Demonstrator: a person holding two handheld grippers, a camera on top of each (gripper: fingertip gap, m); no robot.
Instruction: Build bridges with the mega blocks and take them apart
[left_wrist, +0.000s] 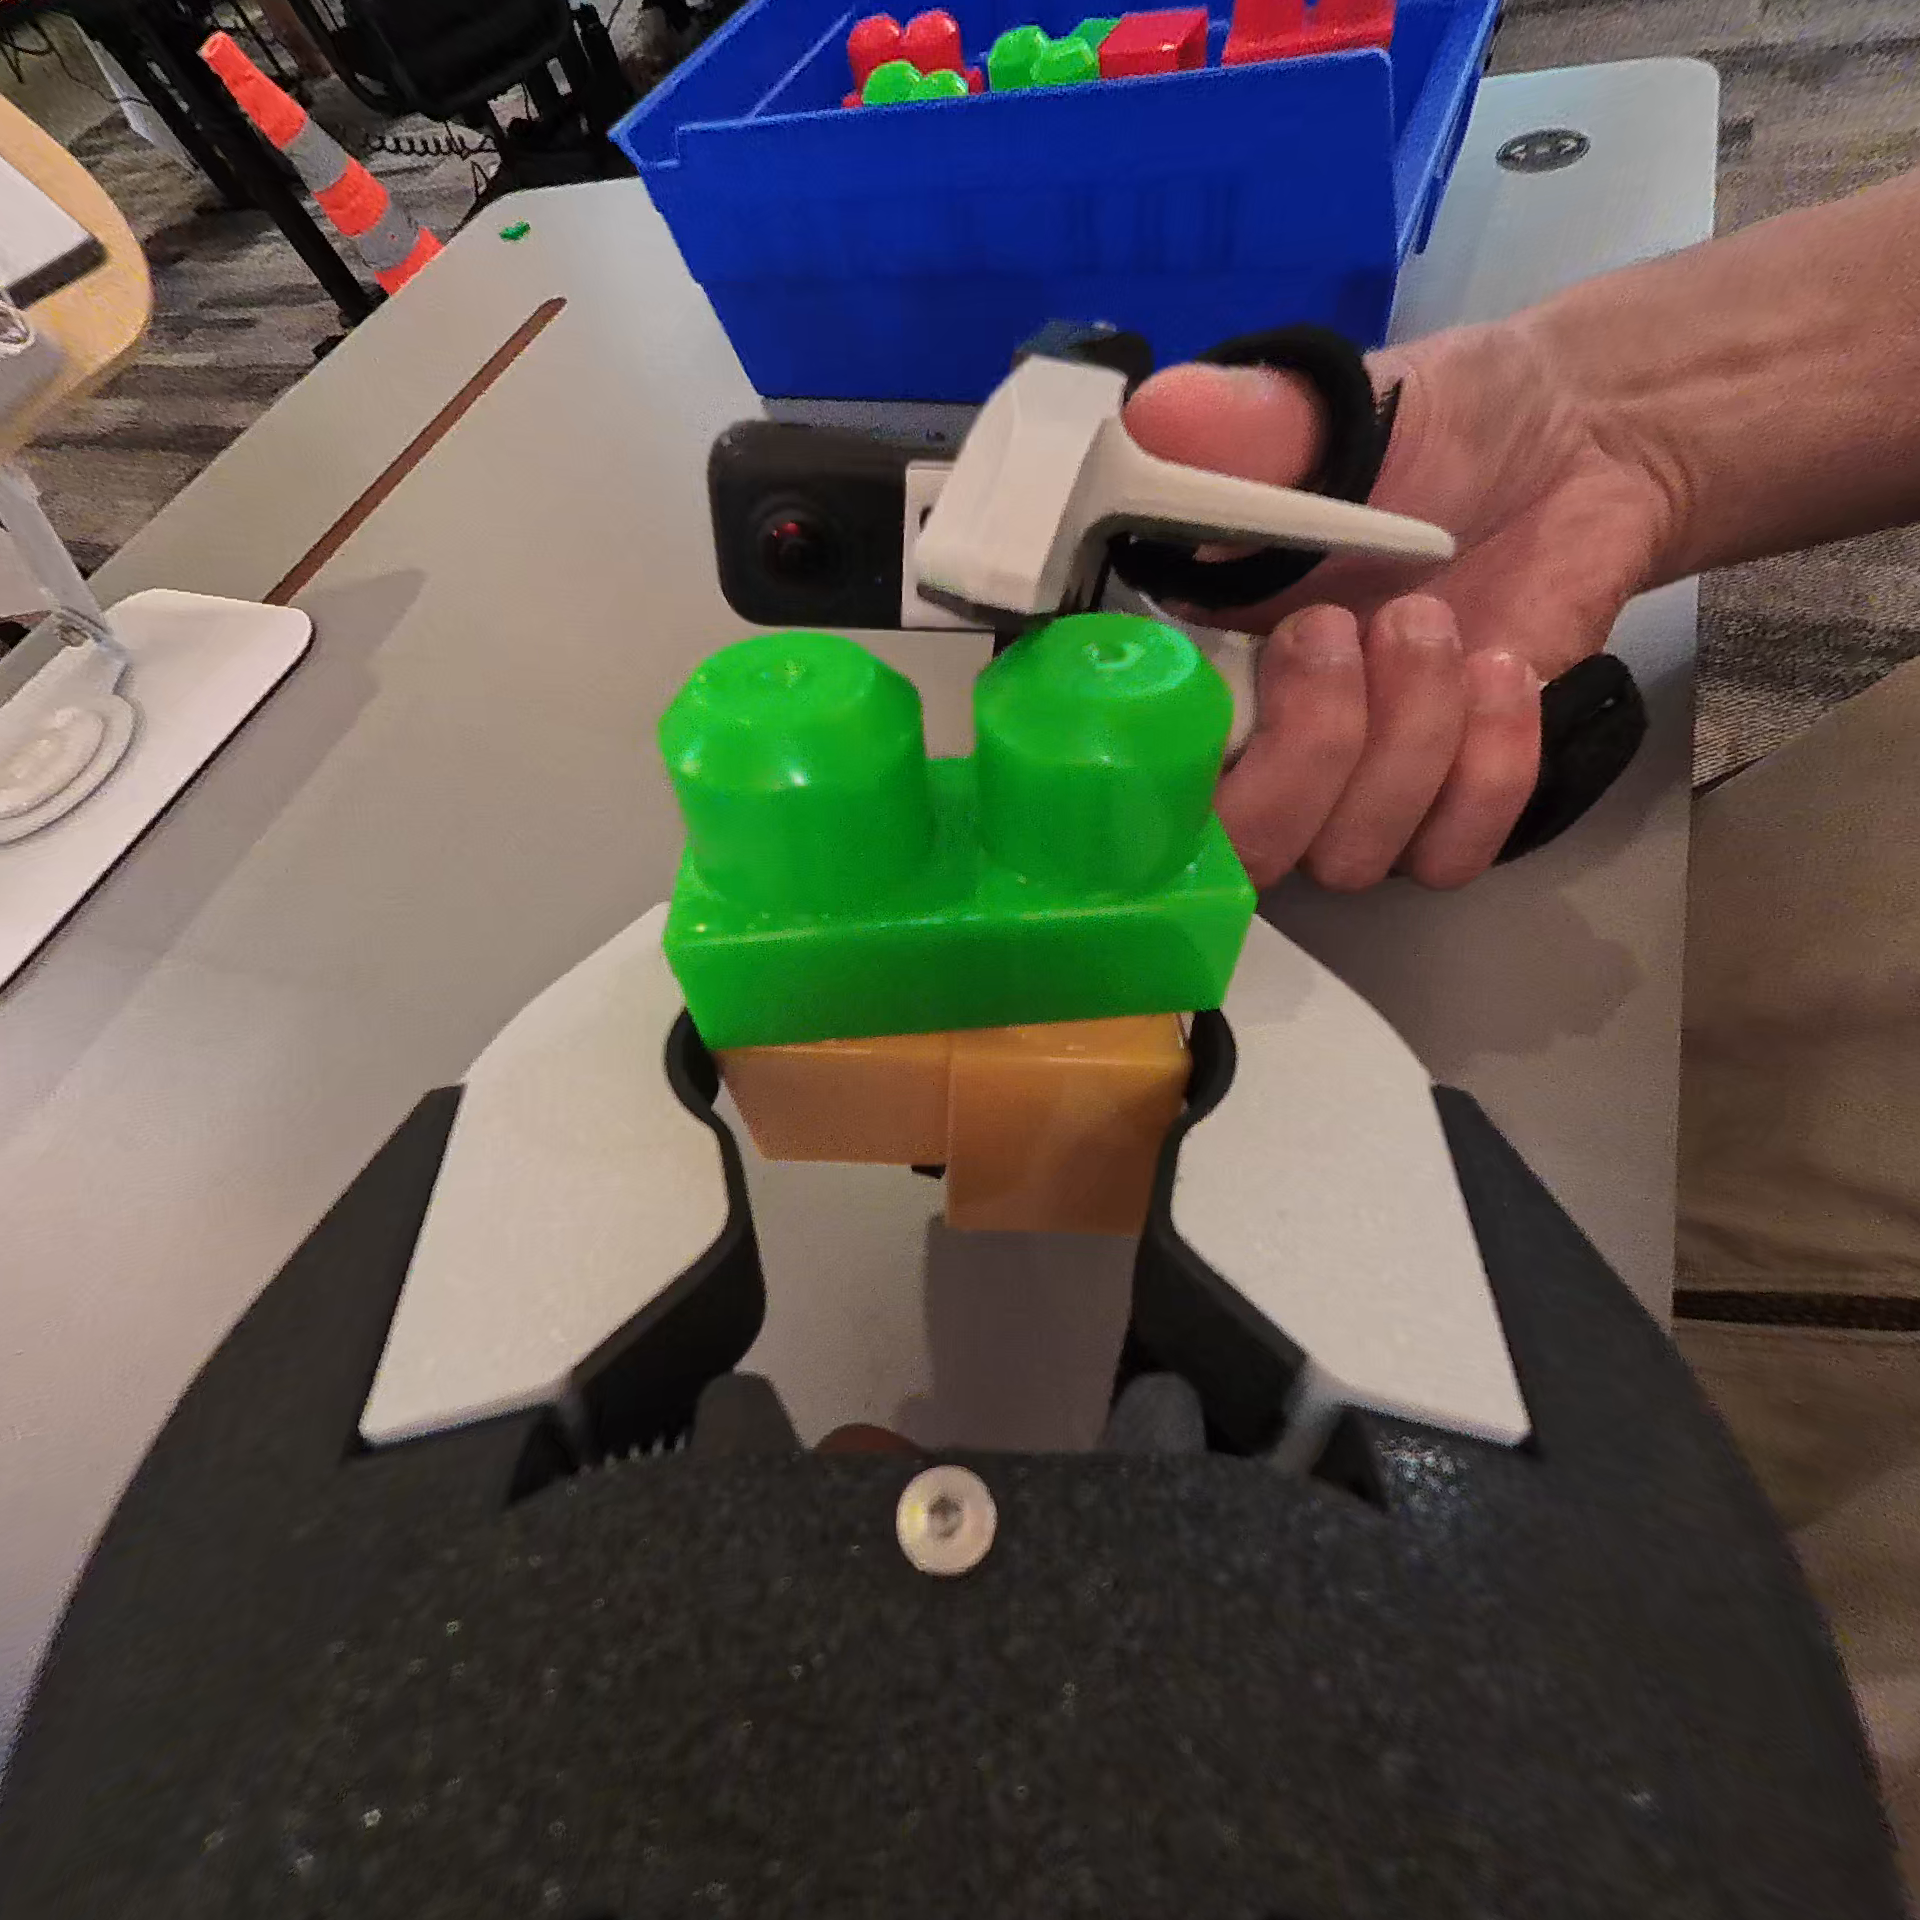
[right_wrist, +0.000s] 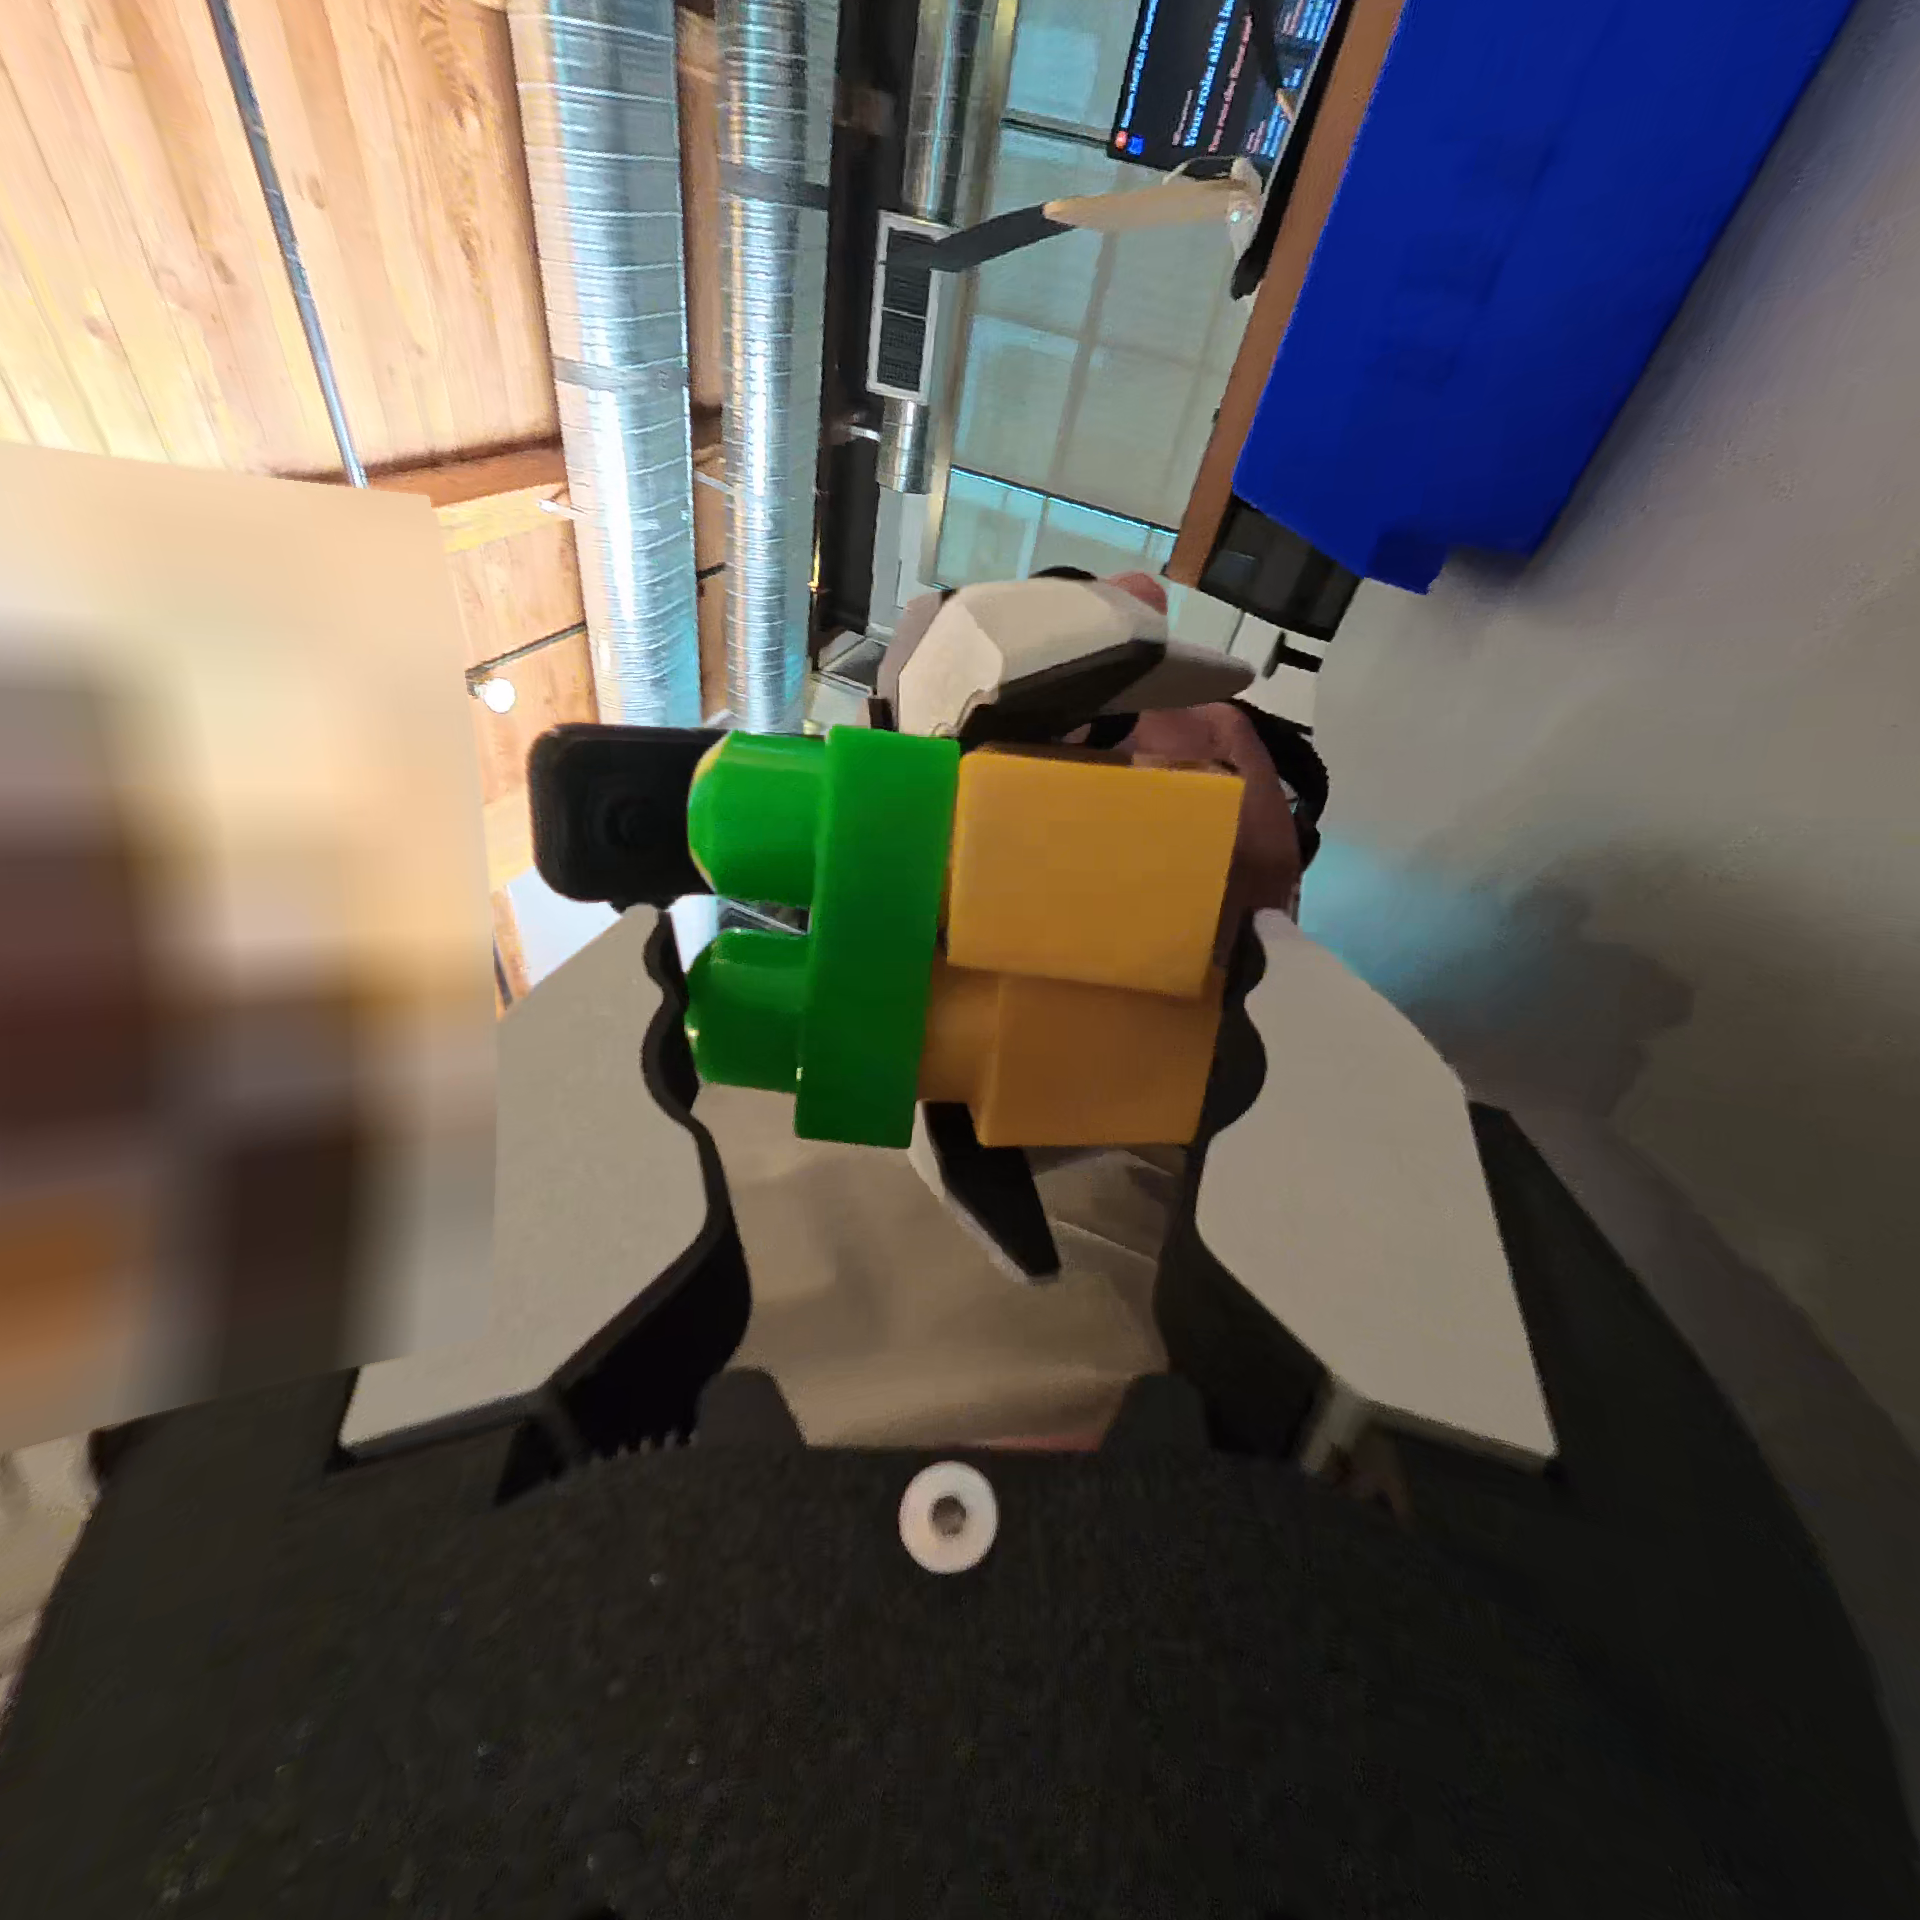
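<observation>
Here, the small bridge is held off the table by the left gripper, whose fingers are clenched on the two yellow blocks that form its legs. The right gripper, turned on its side, is set about the same assembly, one finger by the studs and one by the yellow bases; whether it is actually pressed shut on it cannot be told.

If a pull is applied off-axis, a yellow leg could be popped free and dropped, or the bridge twisted out of the left grasp, since only the legs are pinched.

The green block is a bright two-stud piece spanning both legs; the legs sit at slightly uneven depths. A blue bin of red and green blocks stands just behind.
</observation>
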